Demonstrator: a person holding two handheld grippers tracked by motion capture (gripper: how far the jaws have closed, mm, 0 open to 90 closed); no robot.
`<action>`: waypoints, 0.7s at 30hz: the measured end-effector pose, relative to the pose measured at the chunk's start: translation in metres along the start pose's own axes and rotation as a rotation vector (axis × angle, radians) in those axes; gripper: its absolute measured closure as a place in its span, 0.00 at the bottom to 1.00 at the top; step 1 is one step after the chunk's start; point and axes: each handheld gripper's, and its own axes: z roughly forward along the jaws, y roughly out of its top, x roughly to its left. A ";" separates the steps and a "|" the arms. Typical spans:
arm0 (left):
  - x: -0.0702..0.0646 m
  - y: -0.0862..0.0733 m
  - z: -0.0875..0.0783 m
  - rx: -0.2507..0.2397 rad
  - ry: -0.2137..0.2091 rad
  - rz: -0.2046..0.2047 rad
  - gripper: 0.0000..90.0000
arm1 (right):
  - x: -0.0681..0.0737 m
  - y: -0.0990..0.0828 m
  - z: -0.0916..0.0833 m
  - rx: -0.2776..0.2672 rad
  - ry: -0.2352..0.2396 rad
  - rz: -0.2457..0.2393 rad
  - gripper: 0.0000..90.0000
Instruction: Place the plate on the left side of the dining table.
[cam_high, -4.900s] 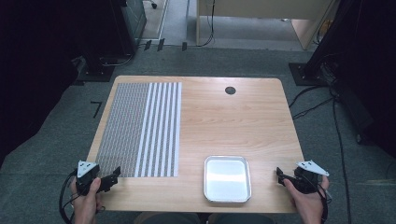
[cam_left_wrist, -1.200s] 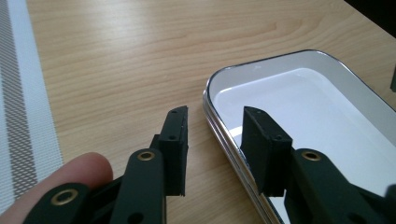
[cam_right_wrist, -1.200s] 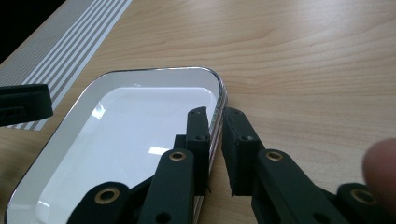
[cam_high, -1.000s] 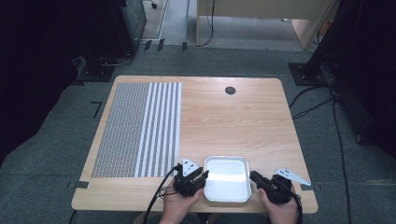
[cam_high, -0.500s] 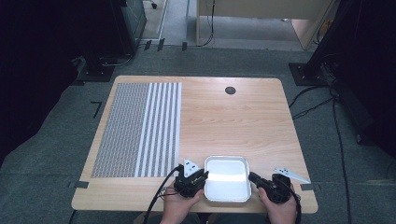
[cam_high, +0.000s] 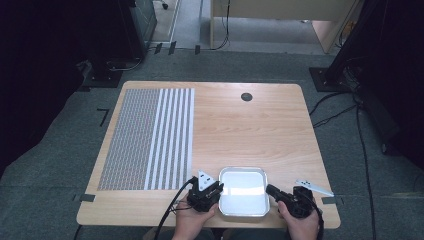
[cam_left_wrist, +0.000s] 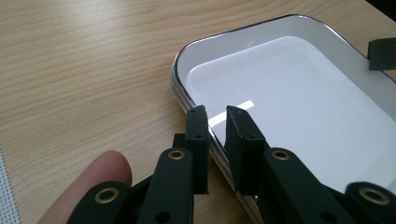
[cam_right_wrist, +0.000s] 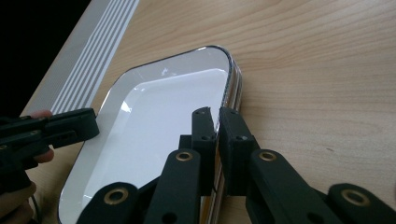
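- A wooden table (cam_high: 240, 130) stands on a grey carpet floor (cam_high: 60, 165), with dark equipment and cables around it.
- The left gripper (cam_left_wrist: 215, 116) has its two black jaws over the left rim of the metal tray (cam_high: 244, 191): one jaw is outside the rim and one is inside. A narrow gap is between the tips, the rim goes through it, and the jaws have just been closing on the rim.
- The right gripper (cam_right_wrist: 215, 114) has its jaws nearly together on the opposite rim of the tray. One jaw is inside the wall and one outside, and they have just opened a very little while the rim stays between them.
- In the left gripper view, a fingertip (cam_left_wrist: 93, 179) of the person lies on the table beside the left jaw.
- In the high view, the left hand (cam_high: 192, 220) and the right hand (cam_high: 300, 222) come from the near edge, one at each side of the tray.
- The tray is empty and shiny. It sits flat near the front edge of the table, a little right of the middle.
- A striped mat (cam_high: 150, 137) covers the left part of the table, well apart from the tray.
- A small dark round hole (cam_high: 246, 96) is near the far edge.
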 end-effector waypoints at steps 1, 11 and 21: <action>0.000 0.000 0.000 0.000 0.000 0.000 0.89 | 0.001 -0.001 0.002 0.003 -0.009 -0.009 0.95; 0.000 0.001 -0.001 -0.017 -0.011 0.019 0.88 | 0.013 0.000 -0.001 -0.039 -0.081 -0.026 0.99; 0.003 0.004 -0.006 -0.050 -0.027 0.002 0.78 | 0.011 0.005 -0.012 -0.100 -0.100 0.038 1.00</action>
